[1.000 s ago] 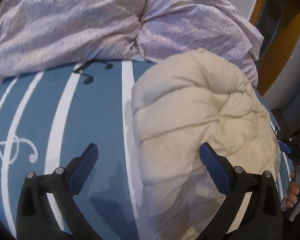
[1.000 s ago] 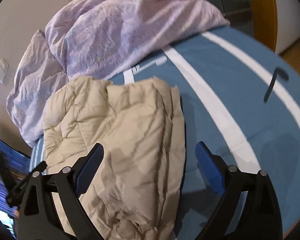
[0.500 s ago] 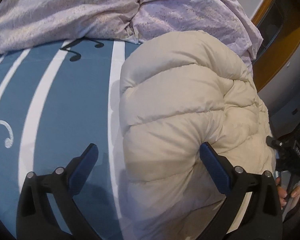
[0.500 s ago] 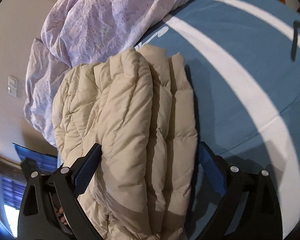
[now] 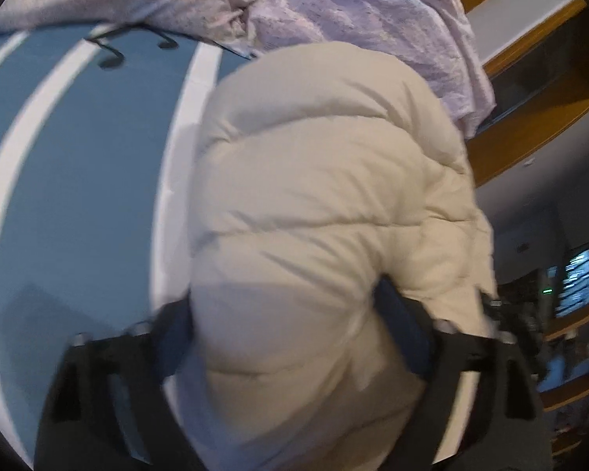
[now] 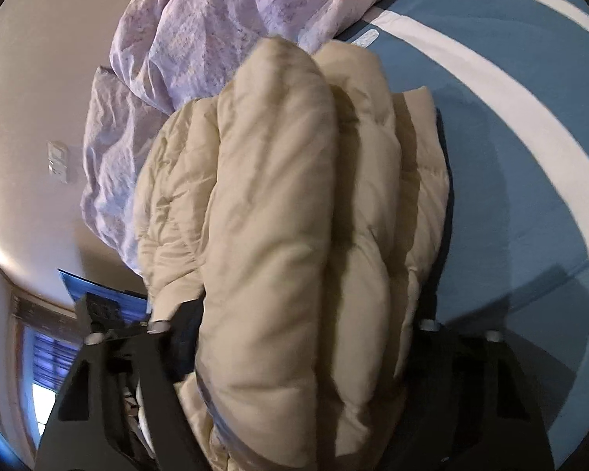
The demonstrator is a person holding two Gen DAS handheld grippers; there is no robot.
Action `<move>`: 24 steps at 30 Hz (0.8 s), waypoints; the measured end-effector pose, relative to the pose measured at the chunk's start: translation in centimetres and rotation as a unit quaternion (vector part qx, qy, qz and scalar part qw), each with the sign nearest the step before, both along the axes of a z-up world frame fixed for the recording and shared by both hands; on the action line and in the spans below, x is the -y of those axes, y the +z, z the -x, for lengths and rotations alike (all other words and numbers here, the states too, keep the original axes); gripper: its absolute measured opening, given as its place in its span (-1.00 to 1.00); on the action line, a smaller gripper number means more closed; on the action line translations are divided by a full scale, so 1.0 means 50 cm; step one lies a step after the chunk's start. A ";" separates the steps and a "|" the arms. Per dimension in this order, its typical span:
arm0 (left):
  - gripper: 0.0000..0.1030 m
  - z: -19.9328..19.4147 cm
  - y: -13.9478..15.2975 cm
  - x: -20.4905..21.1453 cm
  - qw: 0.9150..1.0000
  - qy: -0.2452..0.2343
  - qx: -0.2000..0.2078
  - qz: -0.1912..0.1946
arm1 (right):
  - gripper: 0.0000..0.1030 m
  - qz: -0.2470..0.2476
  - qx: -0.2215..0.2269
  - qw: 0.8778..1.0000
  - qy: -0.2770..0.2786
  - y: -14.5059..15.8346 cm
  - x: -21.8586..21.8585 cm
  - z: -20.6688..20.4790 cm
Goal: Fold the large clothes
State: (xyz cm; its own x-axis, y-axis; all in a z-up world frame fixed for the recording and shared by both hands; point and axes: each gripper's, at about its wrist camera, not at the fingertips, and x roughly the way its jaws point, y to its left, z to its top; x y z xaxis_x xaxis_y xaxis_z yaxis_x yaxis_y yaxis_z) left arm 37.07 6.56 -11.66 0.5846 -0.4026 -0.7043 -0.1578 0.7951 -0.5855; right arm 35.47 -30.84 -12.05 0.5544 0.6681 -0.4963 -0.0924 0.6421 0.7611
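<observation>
Two views | L: music notes (image 5: pixel 110 59) | R: wall switch (image 6: pixel 59 163)

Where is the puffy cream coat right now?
The puffy cream coat lies bundled on the blue striped bedsheet, just in front of the crumpled lilac duvet. In both wrist views it bulges between each gripper's closing jaws.

Dim indoor light, motion blur, fisheye-warped edges.

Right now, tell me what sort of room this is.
Most likely a bedroom: a bed with a blue striped sheet, a rumpled lilac duvet and a wall light switch.
</observation>
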 end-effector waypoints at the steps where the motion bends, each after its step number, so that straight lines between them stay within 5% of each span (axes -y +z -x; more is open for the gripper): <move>1: 0.27 0.000 0.002 0.001 1.000 0.001 0.003 0.004 | 0.05 -0.009 0.005 1.000 0.000 0.000 0.002 0.002; 4: -0.14 0.009 0.018 0.002 1.000 -0.002 0.021 0.000 | -0.24 -0.012 0.025 1.000 0.003 0.013 -0.002 0.011; 7: -0.34 0.021 0.042 -0.007 0.999 0.001 0.038 0.001 | -0.38 -0.009 0.046 0.999 0.007 0.039 -0.017 0.013; 24: -0.40 0.109 0.131 -0.252 0.987 0.111 0.107 -0.043 | -0.47 0.030 0.123 0.985 0.119 0.142 -0.320 -0.132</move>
State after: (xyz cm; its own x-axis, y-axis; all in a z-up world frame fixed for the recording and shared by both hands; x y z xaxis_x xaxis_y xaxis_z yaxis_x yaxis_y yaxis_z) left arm 31.63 19.18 -5.11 0.7909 -0.1920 -0.5811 -0.2135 0.8033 -0.5560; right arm 42.06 -14.84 -4.93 0.4950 0.7669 -0.4085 -0.4227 0.6233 0.6578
